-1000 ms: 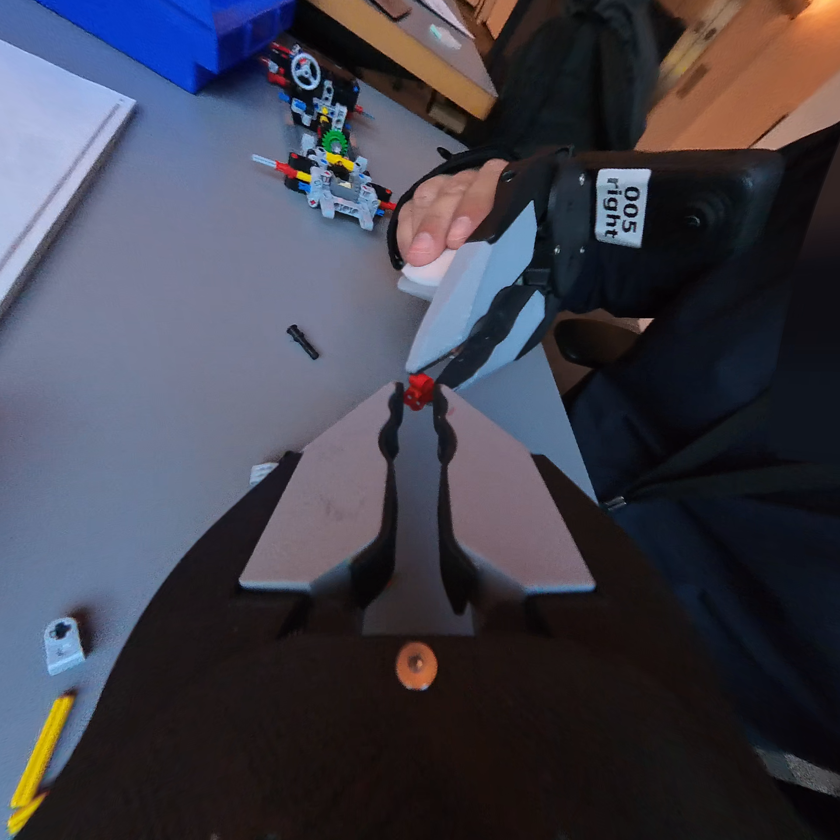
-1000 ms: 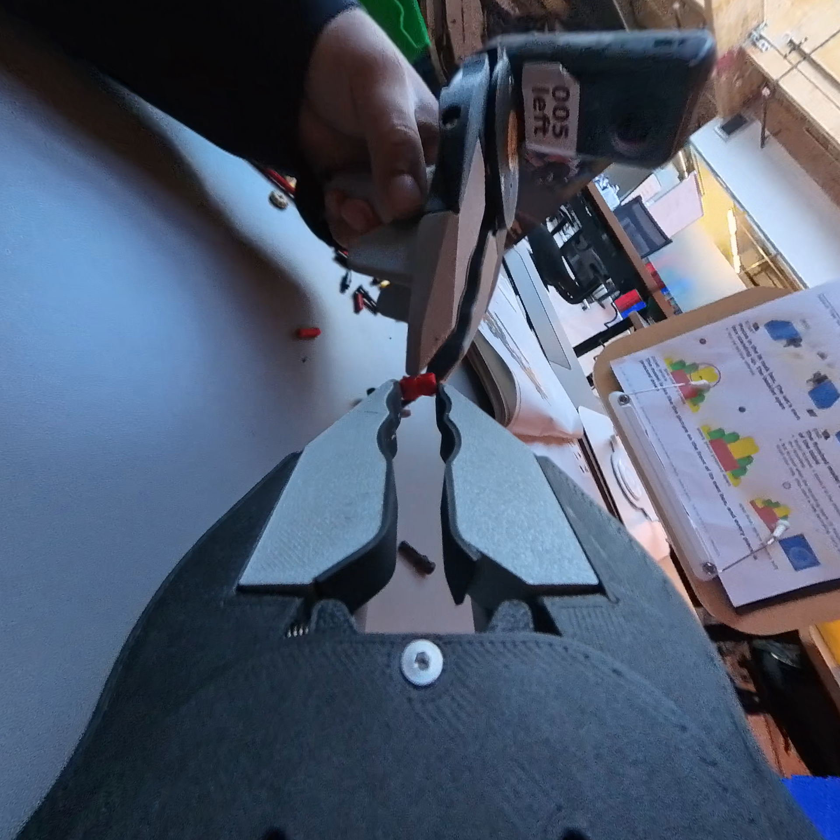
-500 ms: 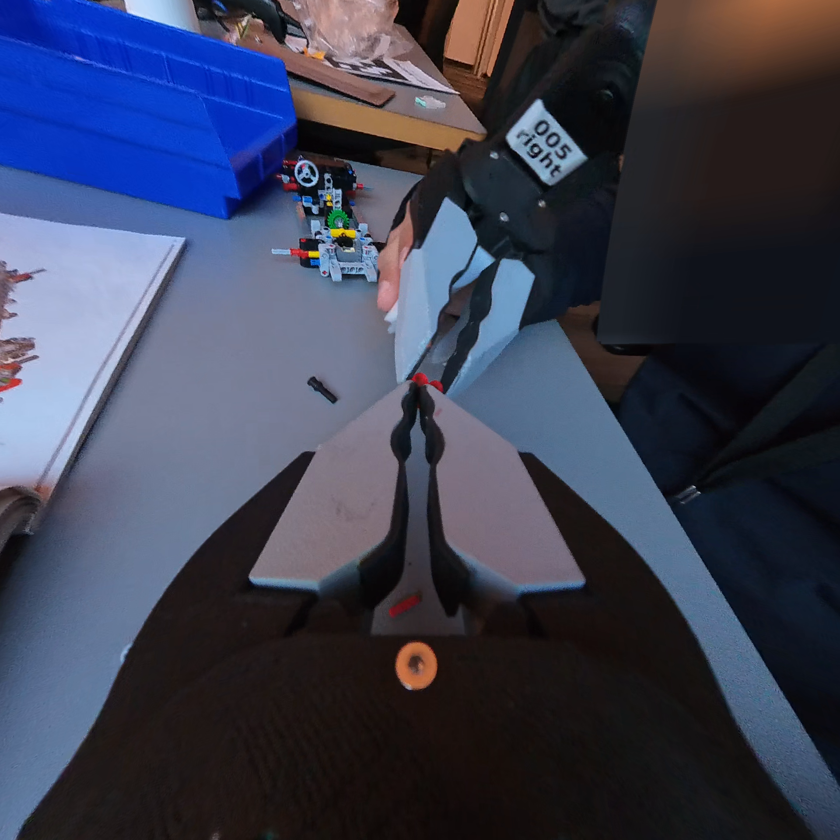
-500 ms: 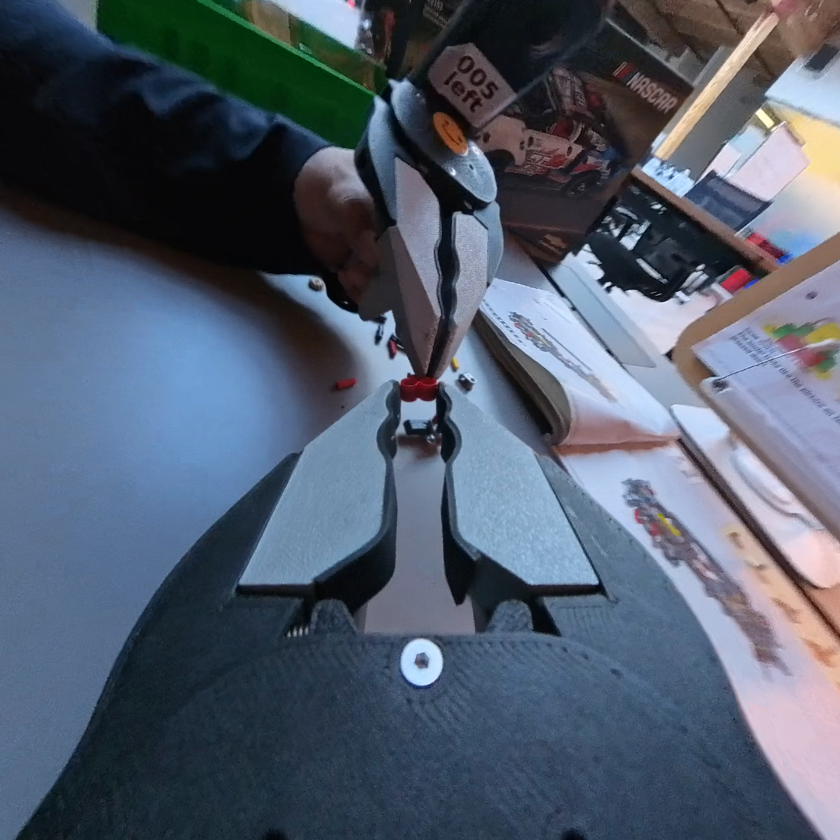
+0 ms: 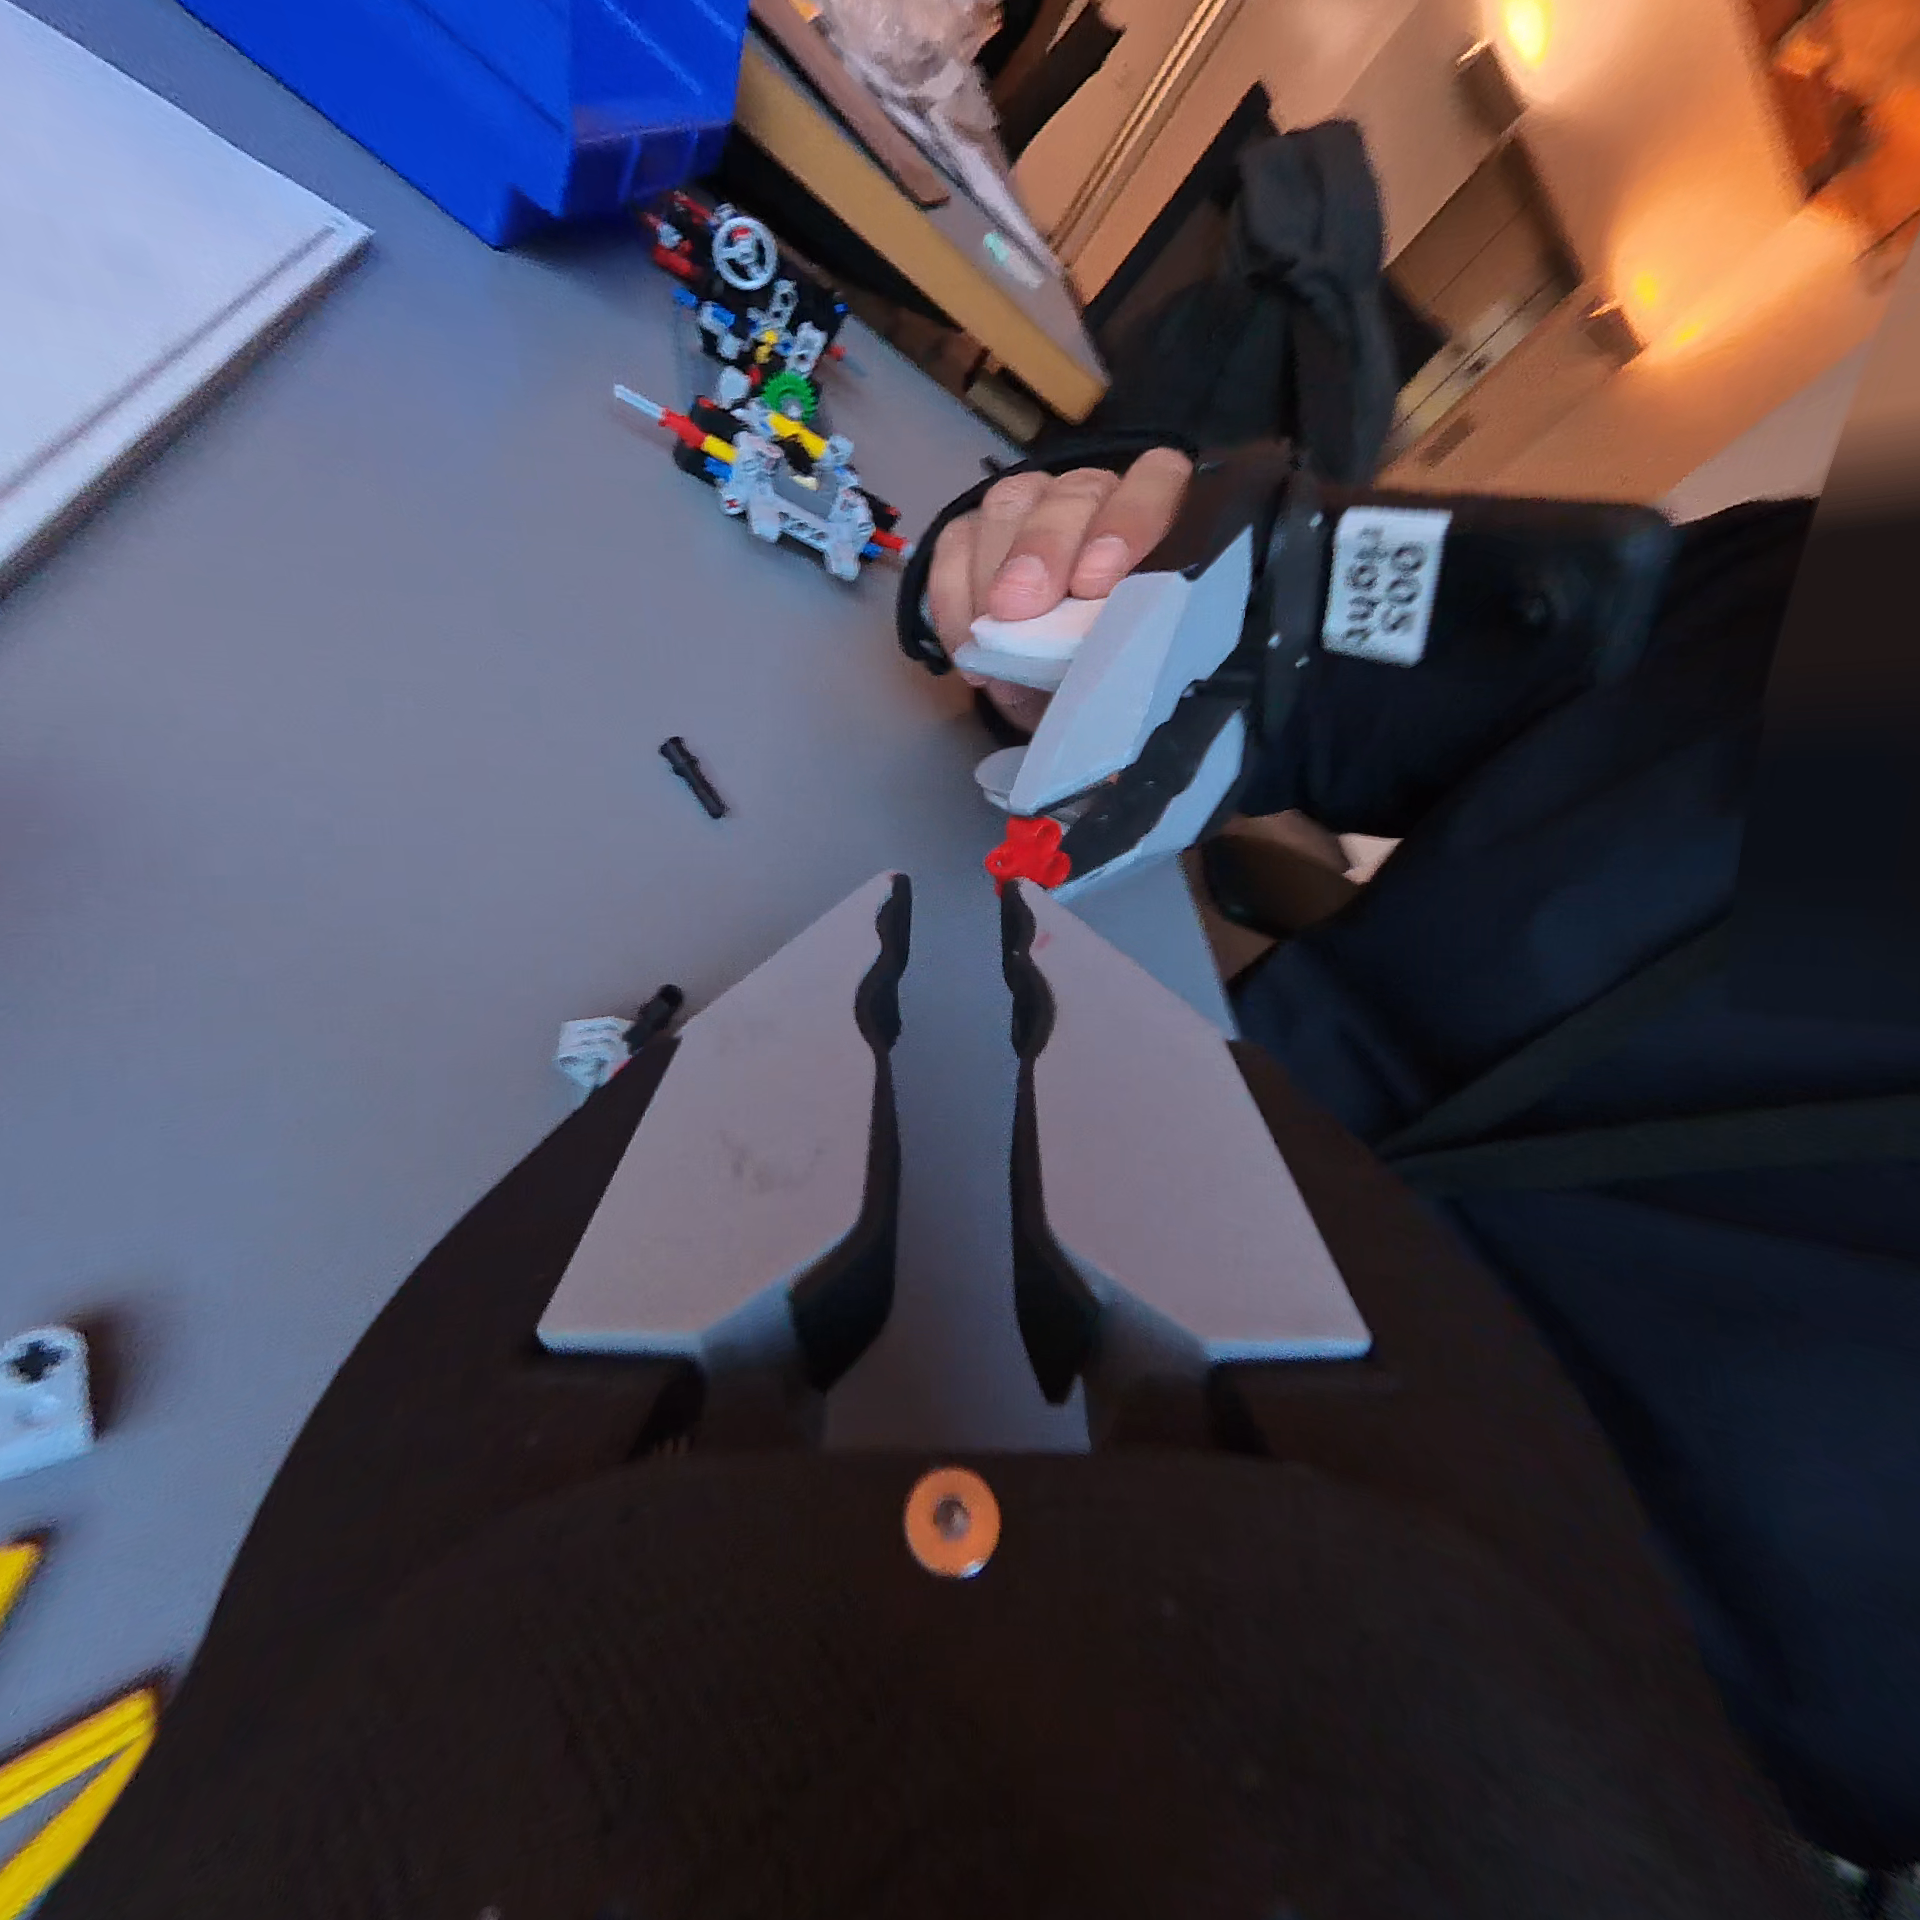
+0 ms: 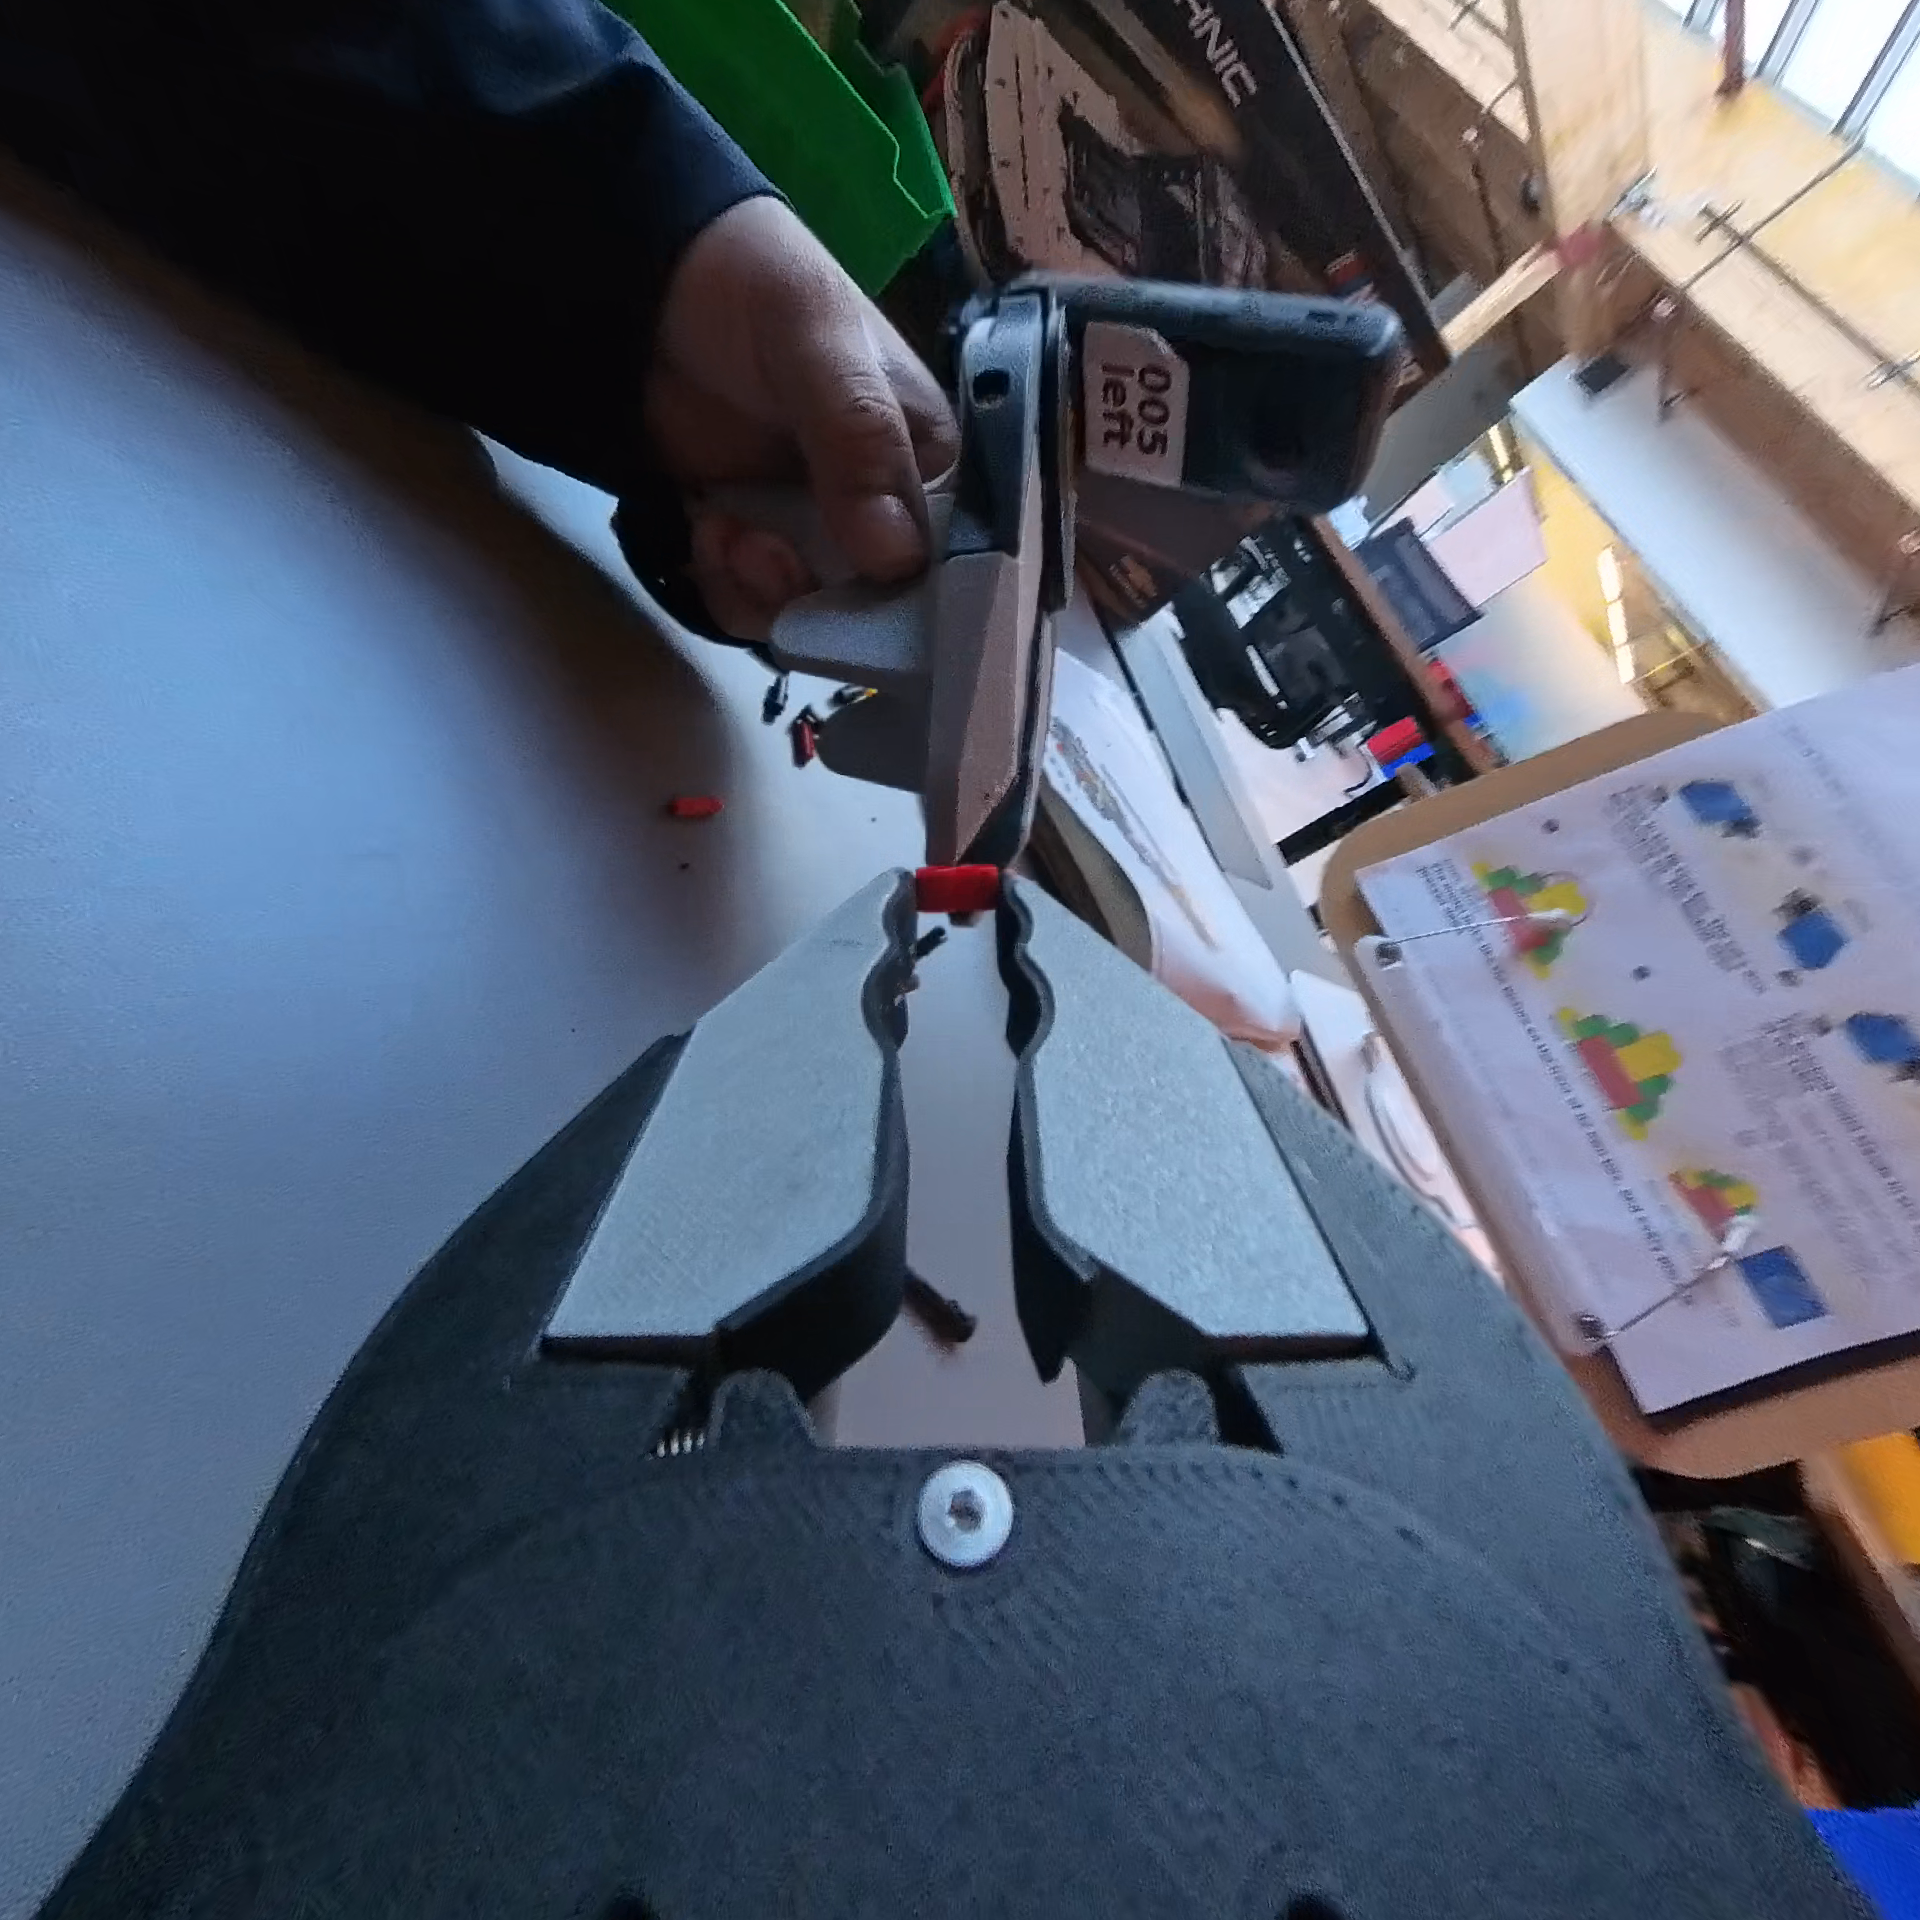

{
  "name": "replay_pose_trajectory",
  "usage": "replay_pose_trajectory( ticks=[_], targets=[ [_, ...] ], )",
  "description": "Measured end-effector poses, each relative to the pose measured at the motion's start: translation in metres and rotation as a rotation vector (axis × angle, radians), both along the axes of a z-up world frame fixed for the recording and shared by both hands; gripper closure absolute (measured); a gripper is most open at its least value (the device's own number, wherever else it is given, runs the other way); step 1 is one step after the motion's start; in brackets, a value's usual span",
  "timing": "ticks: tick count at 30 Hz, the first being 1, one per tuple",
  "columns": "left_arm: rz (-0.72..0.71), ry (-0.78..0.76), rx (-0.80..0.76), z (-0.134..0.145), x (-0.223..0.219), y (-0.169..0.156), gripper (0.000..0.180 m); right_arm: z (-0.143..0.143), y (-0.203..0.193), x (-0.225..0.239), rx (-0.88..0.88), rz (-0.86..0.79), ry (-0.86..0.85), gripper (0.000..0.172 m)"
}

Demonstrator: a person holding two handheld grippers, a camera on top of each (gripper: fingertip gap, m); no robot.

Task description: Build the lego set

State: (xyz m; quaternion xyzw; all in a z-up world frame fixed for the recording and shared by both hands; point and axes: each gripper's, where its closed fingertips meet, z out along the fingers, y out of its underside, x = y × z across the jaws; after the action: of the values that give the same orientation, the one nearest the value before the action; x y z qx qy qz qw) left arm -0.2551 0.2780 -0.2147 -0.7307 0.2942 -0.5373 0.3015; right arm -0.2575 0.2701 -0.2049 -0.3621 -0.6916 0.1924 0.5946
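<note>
Red connector (image 6: 957, 890) is clamped in the right tongs (image 6: 954, 902); left tongs (image 5: 954, 896), white-labelled, stand released beside it.

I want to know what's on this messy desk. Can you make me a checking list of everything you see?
Surface: smooth grey tabletop.
Job's things: small red plastic connector piece, pinched between the right gripper's fingertips; half-built grey, black, red and yellow toy-brick vehicle frame farther back.
Clutter: loose black pin; small red peg; pale grey brick; yellow strips.
Grippers: left gripper open, holding nothing, one fingertip right by the red piece.
Cables: nothing seen.
Surroundings: blue plastic bin; green bin; open instruction booklet; clipboard with printed sheet.
</note>
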Motion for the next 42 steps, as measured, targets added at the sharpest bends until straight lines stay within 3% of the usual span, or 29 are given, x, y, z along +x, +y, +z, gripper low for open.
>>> replay_pose_trajectory(
  ticks=[3,6,16,19,23,33,35,38,42],
  targets=[
    [-0.059,-0.072,-0.059,0.006,0.004,-0.009,0.166,0.005,0.000,0.001,0.028,0.001,0.022,0.160],
    [-0.101,-0.083,-0.040,0.008,0.009,-0.016,0.180,0.010,-0.006,0.003,0.024,0.039,0.053,0.160],
    [-0.135,-0.160,-0.100,0.014,0.012,-0.020,0.180,0.017,-0.008,0.007,0.087,0.054,0.075,0.160],
    [-0.098,-0.164,-0.113,0.011,0.005,-0.013,0.171,0.018,-0.009,0.009,0.071,0.069,0.080,0.160],
    [-0.116,-0.296,-0.144,0.029,0.007,-0.014,0.163,0.016,-0.018,0.010,0.071,0.114,0.077,0.160],
    [-0.171,-0.219,-0.092,0.025,0.017,-0.026,0.175,0.018,-0.019,0.009,0.028,0.128,0.092,0.160],
    [-0.139,-0.170,-0.014,0.024,0.015,-0.023,0.175,0.018,-0.017,0.008,-0.054,0.130,0.096,0.159],
    [-0.076,-0.031,0.178,0.016,0.012,-0.015,0.175,0.016,-0.011,0.009,-0.346,0.163,0.076,0.157],
    [-0.006,-0.030,0.436,0.040,0.010,-0.013,0.175,0.024,0.003,0.014,-0.694,0.195,0.106,0.161]
  ],
)
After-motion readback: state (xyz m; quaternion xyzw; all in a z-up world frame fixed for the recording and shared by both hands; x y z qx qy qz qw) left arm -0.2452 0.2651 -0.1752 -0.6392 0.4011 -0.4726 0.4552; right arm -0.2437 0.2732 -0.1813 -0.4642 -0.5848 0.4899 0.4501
